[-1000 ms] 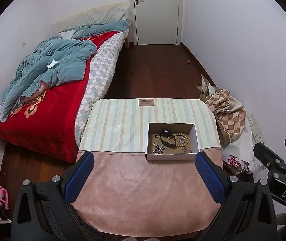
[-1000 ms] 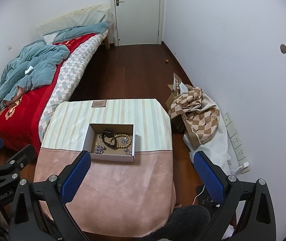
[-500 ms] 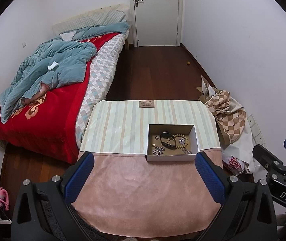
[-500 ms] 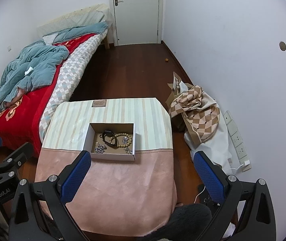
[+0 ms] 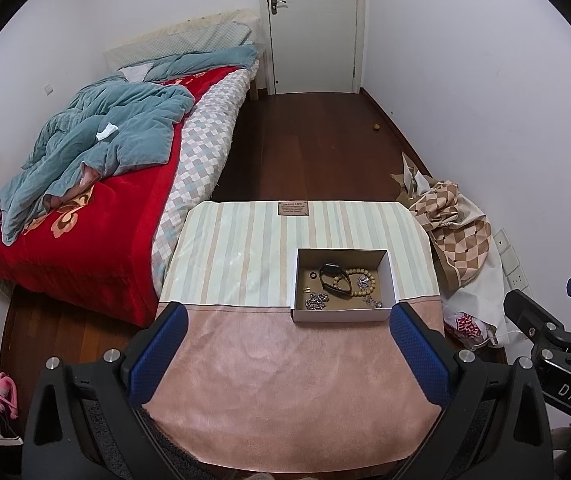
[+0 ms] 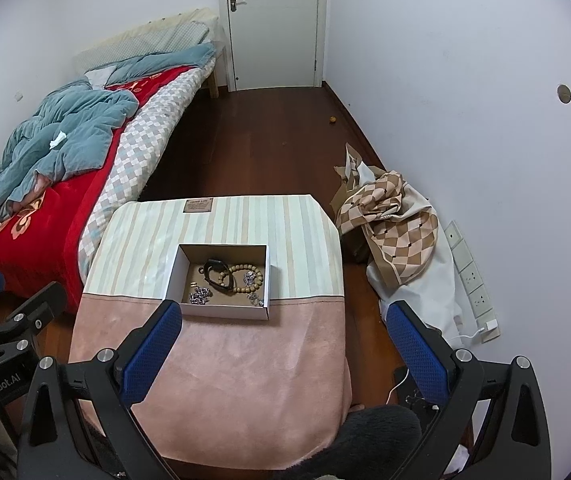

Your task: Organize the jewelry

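All the jewelry lies inside a shallow cardboard box (image 5: 344,284) on the cloth-covered desk (image 5: 285,380). None shows on the cloth itself. That fits either a loose heap waiting to be sorted or pieces already gathered in, so the step in hand cannot be settled. The left gripper (image 5: 285,354) and the right gripper (image 6: 281,350) both hover above the near edge of the desk, jaws wide and empty. In the box a black band (image 5: 335,278) overlaps a wooden bead bracelet (image 5: 361,282), with silver chains (image 5: 316,301) beside them.

Jewelry (image 5: 341,286) in box (image 5: 341,315) on table (image 5: 285,380), bed (image 5: 85,216) left.
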`<state>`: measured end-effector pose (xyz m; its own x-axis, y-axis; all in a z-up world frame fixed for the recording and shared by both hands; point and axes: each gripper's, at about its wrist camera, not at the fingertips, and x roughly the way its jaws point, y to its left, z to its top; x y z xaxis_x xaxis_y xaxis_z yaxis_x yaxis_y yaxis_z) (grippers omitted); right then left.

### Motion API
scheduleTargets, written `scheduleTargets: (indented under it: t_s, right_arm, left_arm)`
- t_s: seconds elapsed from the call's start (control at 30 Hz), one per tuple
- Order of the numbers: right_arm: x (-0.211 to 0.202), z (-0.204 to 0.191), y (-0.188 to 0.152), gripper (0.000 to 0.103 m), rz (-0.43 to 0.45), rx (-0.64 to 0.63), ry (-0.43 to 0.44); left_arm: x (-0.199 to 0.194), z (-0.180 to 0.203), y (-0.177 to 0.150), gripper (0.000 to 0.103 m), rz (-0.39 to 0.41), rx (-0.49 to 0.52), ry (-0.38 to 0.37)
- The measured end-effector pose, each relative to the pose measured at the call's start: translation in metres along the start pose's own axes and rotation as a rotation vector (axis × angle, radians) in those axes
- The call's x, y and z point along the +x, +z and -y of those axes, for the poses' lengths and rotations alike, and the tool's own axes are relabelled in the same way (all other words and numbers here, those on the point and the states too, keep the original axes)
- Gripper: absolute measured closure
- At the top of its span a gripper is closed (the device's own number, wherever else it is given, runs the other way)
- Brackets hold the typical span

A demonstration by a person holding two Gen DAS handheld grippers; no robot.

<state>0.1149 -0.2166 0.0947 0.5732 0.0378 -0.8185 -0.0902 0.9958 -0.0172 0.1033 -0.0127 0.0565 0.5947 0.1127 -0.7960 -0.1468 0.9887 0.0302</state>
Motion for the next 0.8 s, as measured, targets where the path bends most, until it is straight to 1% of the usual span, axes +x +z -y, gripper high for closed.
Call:
scheduleTargets:
  t_s: [0.57,0.8]
  right_arm:
    - [-0.0019,-0.0005,0.001,0.0,0.001,0.0,-0.004]
    - [-0.0018,0.0001,0.0013,0.0,-0.003,-0.001,-0.004]
  left_arm:
    - [-0.0026,0.0002,-0.0015,0.0,-0.002,-0.002,-0.005]
    - [-0.0039,0.0004,-0.0073,0.0,0.007,0.005,-0.008]
